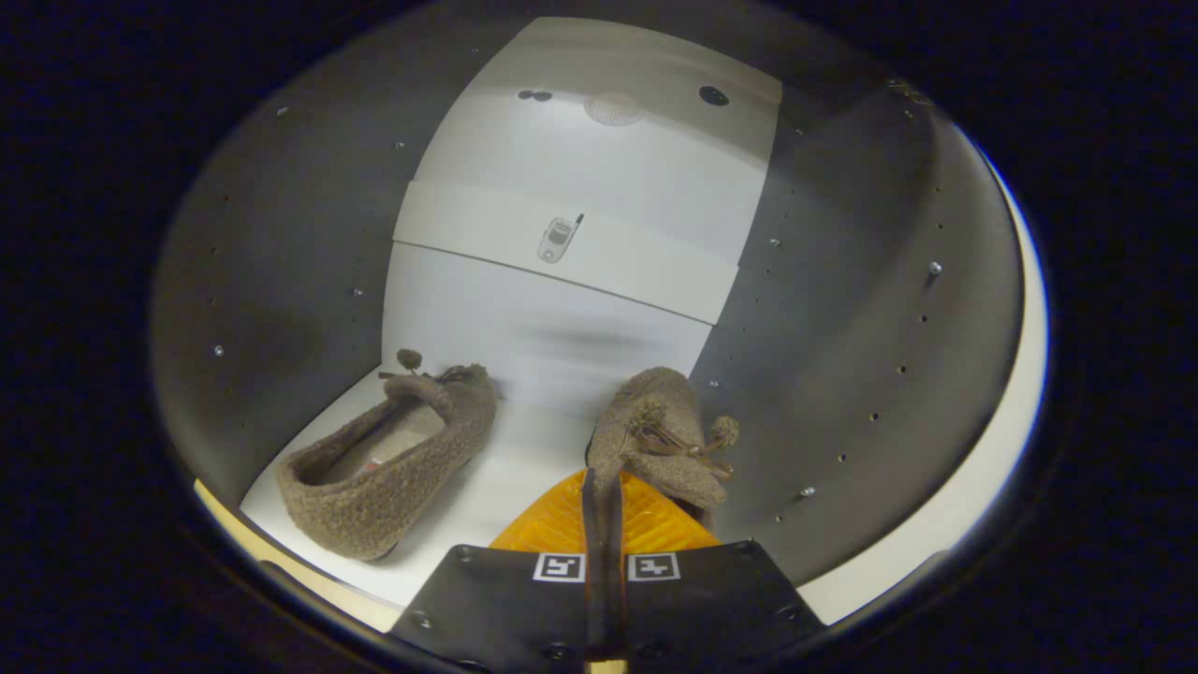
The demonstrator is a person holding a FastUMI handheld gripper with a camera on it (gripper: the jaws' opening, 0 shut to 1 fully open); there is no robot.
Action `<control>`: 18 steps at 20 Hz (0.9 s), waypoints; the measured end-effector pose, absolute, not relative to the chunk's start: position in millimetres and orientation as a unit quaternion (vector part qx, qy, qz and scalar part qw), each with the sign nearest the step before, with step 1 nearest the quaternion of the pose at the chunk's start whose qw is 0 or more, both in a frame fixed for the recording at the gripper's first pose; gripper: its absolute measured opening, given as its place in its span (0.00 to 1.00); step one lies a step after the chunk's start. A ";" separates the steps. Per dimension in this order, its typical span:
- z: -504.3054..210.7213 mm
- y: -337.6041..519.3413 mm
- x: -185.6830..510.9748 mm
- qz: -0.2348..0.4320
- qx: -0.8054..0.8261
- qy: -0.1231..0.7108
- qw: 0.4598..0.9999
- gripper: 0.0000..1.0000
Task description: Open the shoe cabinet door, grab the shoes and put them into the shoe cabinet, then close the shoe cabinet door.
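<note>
I am looking into the open shoe cabinet [281,281], which has dark side walls and a white back. A brown fuzzy shoe [393,468] with pompom laces rests on the white cabinet floor [524,459], to the left of my fingers, with its toe toward the back. The matching second shoe [655,412] is just ahead of my fingers by the right wall, toe pointing to the back. My gripper [602,491] is shut on the thin heel rim of this second shoe. I cannot tell whether its sole touches the floor.
A white cross panel [487,234] spans the cabinet back above the shoes and carries a small metal fitting [558,240]. The dark right wall [842,328] with its rows of peg holes stands close to the held shoe. A pale front edge [992,468] shows at the right.
</note>
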State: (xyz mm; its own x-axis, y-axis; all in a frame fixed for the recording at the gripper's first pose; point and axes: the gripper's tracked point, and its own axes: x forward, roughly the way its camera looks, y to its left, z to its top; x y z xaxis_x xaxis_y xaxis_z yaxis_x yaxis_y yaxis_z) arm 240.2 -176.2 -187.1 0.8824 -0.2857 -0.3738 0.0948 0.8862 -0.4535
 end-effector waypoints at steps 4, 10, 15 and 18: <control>-196.7 -176.2 256.5 -0.094 -0.228 0.229 0.942 0.02; -216.3 -165.6 265.9 -0.080 -0.242 0.245 0.935 0.02; -217.4 -165.8 265.5 -0.086 -0.237 0.247 0.935 0.06; -212.7 -166.9 260.8 -0.087 -0.211 0.248 0.941 0.10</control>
State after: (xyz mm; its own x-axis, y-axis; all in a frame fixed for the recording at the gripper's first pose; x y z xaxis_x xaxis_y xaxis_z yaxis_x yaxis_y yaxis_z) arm 260.8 -166.9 -212.7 0.8616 -0.2688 -0.4307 0.0592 0.8957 -0.4406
